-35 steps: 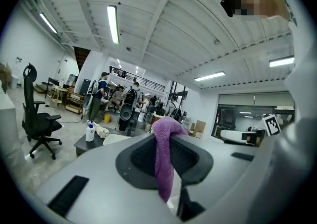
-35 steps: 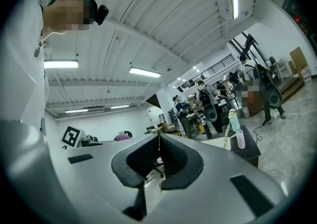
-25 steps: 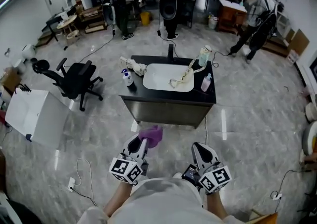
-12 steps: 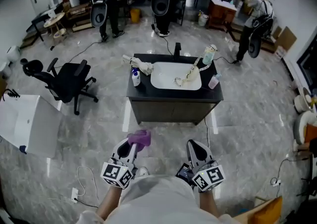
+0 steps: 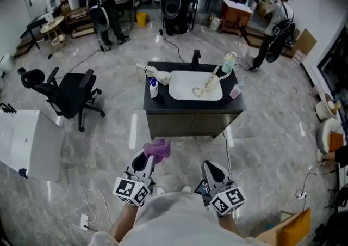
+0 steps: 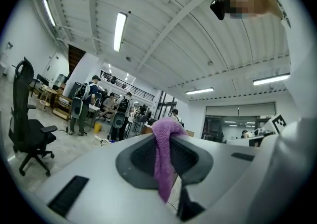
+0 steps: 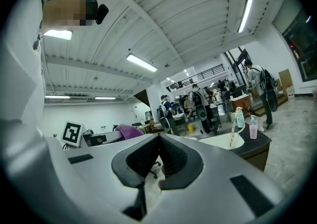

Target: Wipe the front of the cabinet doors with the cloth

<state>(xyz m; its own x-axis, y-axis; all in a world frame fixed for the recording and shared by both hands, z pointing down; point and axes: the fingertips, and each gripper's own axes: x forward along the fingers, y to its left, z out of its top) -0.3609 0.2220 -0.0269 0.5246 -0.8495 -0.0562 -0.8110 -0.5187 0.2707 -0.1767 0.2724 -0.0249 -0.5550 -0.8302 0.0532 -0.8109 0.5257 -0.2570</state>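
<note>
A dark vanity cabinet (image 5: 190, 122) with a white sink stands in the middle of the floor, its front doors (image 5: 187, 125) facing me. My left gripper (image 5: 148, 159) is shut on a purple cloth (image 5: 156, 148), which bunches at the jaw tips and hangs between the pads (image 6: 166, 161). It is held low, well short of the doors. My right gripper (image 5: 211, 171) is beside it, jaws together and empty (image 7: 157, 161). The sink top (image 7: 237, 141) shows at the right of the right gripper view.
Bottles (image 5: 154, 88) and a rag lie on the cabinet top. A black office chair (image 5: 68, 95) and a white box (image 5: 27, 144) stand left. A cable (image 5: 98, 207) trails on the floor near my feet. Several people stand among desks at the back.
The view has shifted so the cabinet sits more centred and a little farther right of the chair. Both grippers stay low in front of me, the left still holding the cloth.
</note>
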